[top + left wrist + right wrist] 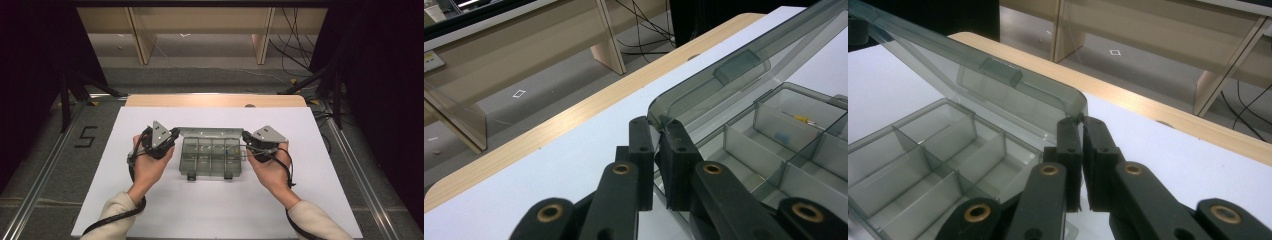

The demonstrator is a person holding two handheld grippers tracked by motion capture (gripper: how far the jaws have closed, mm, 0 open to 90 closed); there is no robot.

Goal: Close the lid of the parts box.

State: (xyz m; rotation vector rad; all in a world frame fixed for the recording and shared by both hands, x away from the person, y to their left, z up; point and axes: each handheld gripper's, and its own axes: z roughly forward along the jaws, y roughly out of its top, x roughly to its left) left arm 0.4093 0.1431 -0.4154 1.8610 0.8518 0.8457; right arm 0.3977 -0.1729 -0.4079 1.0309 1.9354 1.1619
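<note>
White sheet over your wooden counter (215, 100), dark floor and pale shelving behind. The smoky compartment box (212, 159) sits mid-sheet between your hands, its lid (207, 132) raised. Your left gripper (659, 131) is clenched on the lid's left corner, your right gripper (1081, 121) on its right corner. A small yellow bit (802, 119) lies in one compartment.

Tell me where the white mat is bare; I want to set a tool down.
Bare: the white mat between the forearms, near the box; also its far corners. Crowded: beside the box, where left gripper and right gripper pinch the lid.
</note>
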